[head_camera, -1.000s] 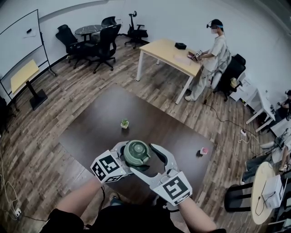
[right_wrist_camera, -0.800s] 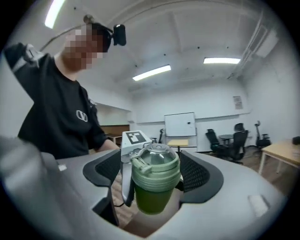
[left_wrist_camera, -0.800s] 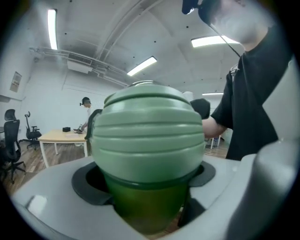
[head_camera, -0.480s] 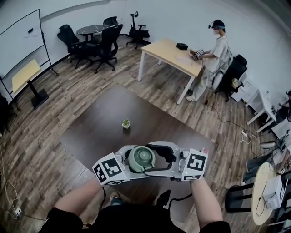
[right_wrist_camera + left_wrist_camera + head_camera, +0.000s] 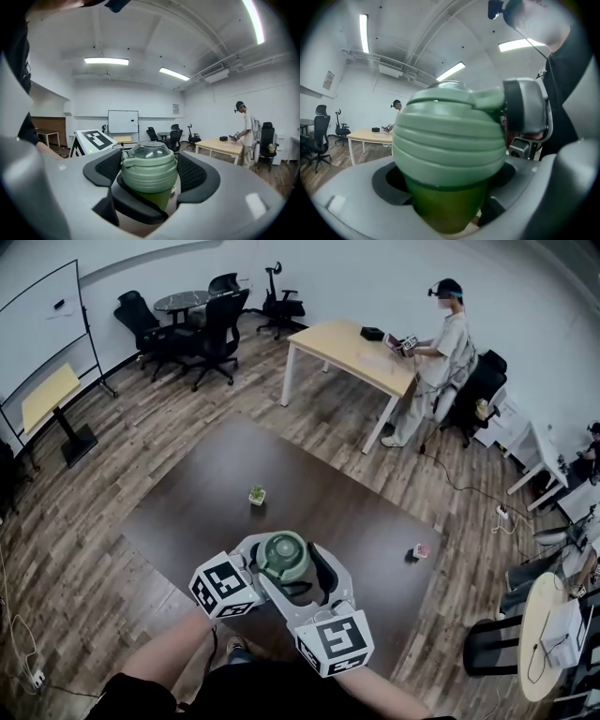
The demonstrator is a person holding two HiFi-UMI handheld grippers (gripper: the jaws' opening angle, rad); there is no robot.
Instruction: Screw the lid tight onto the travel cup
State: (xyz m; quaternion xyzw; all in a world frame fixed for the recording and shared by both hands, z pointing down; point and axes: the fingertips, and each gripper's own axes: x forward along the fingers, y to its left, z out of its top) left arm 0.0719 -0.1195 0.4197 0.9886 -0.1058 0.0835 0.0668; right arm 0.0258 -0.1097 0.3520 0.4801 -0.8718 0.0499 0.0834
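While the travel cup (image 5: pixel 446 208) is held in the air above the near part of the dark table (image 5: pixel 197 512), its pale green ribbed lid (image 5: pixel 283 555) sits on top with the clear dome uppermost. The left gripper (image 5: pixel 447 201) is clenched on the darker green body just under the lid, with a jaw against each side. The right gripper (image 5: pixel 149 176) reaches in from the person's side (its marker cube is nearest the body in the head view). Its ribbed black pads (image 5: pixel 104 168) bracket the lid and seem to press on it, though contact on the right side is hard to make out. Farther out, a small potted plant (image 5: pixel 257 494) stands mid-table, well apart, and a pink object (image 5: pixel 422 549) lies near the right edge. Beyond, a person (image 5: pixel 441 352) stands at a light wooden table (image 5: pixel 342 348), with office chairs (image 5: pixel 216 329) and a whiteboard (image 5: pixel 42 324) at the left.
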